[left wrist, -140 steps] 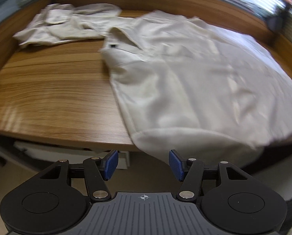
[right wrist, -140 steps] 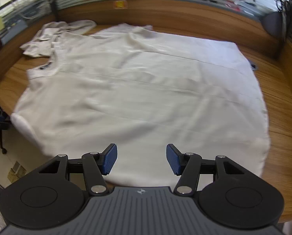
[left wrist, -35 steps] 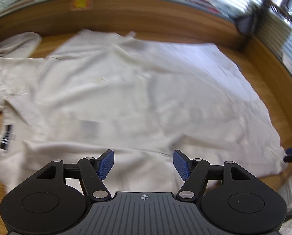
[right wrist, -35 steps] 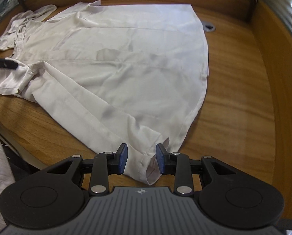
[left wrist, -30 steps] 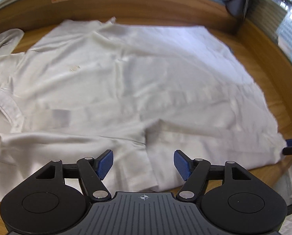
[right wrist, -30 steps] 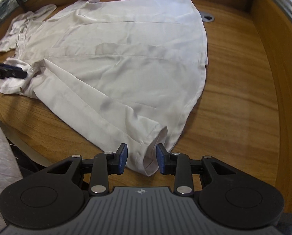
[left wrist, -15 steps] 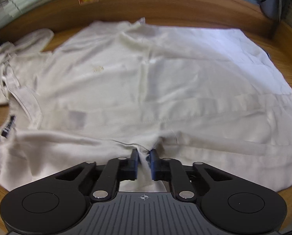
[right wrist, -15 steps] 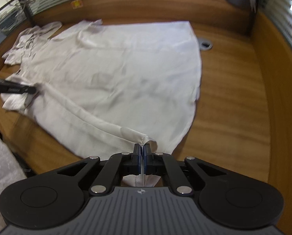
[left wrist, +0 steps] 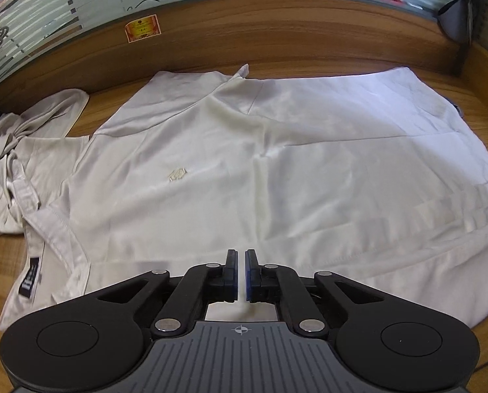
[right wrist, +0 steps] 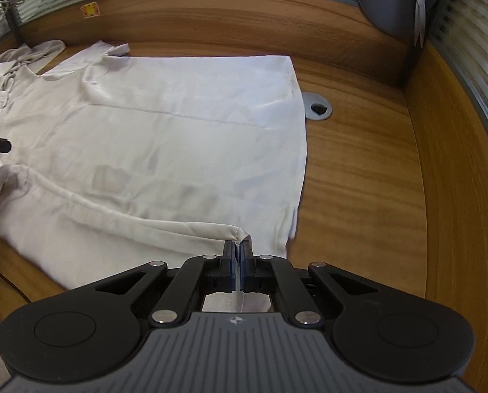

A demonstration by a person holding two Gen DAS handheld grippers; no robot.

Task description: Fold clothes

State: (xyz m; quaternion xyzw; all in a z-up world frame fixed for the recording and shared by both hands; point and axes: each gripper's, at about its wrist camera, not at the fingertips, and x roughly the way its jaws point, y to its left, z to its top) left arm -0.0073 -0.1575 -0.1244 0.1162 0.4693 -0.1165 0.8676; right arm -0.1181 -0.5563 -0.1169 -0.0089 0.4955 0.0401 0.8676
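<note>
- The wooden desk (right wrist: 368,170) carries a large white short-sleeved shirt (left wrist: 276,163) spread flat across most of its top, near edge lifted. With so broad and slippery-looking a cloth, the long side could sag between the two grips and fold crookedly.
- A second crumpled pale garment (left wrist: 11,150) lies touching the shirt's collar end at the far left; a sweeping fold could drag it along or trap it underneath.
- The right gripper (right wrist: 237,255) has its blue pads pressed together on the shirt's hem corner, a raised ridge of fabric running away from it. The bite looks thin, so a sharp pull could slip the cloth out.
- The left gripper (left wrist: 240,271) is clamped on the shirt's near edge around the sleeve. It may hold one layer only, leaving the lower layer behind.
- A round grey cable grommet (right wrist: 317,109) sits just beside the hem; dragged fabric could catch there.
</note>
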